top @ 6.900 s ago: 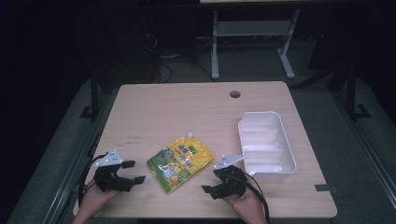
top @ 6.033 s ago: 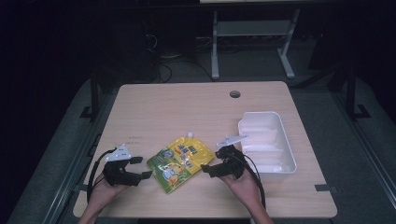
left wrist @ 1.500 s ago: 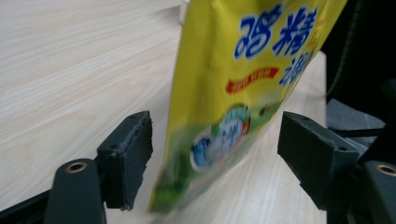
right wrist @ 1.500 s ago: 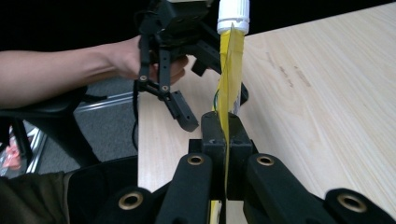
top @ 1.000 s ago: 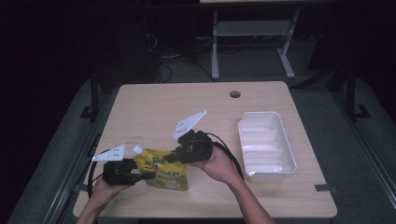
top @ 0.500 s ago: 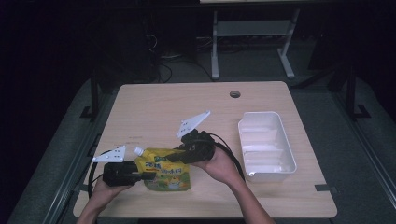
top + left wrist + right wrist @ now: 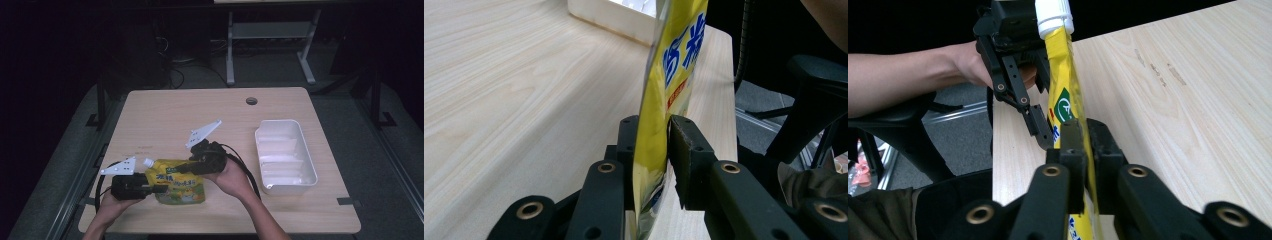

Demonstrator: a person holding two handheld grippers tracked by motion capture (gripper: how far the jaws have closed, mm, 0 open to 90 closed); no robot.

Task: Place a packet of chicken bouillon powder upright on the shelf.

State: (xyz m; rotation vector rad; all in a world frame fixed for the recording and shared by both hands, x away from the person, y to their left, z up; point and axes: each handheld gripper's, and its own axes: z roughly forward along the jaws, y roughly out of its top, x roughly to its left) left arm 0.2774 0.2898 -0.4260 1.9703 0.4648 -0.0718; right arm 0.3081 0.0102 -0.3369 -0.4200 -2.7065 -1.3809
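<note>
A yellow drink pouch (image 7: 180, 182) with a white screw cap (image 7: 148, 162) stands on edge near the table's front left, held from both sides. My left gripper (image 7: 159, 189) reaches in from the left. In the left gripper view its jaws (image 7: 653, 130) are shut on the pouch's (image 7: 659, 100) thin edge. My right gripper (image 7: 183, 167) comes from the right. Its jaws (image 7: 1083, 132) have just been closing and pinch the pouch (image 7: 1063, 65) below the cap (image 7: 1053, 15). The left gripper (image 7: 1048, 127) shows beyond it.
A white plastic tray (image 7: 309, 155) sits at the table's right side, and its wall (image 7: 614, 15) shows far off in the left gripper view. The wooden table (image 7: 165, 115) has a cable hole (image 7: 251, 101) at the back. A cable loops beside the right hand.
Several seconds ago the pouch lay flat between two free grippers; now both grip it, a little further left. Over the last second the hands and pouch have kept still.
</note>
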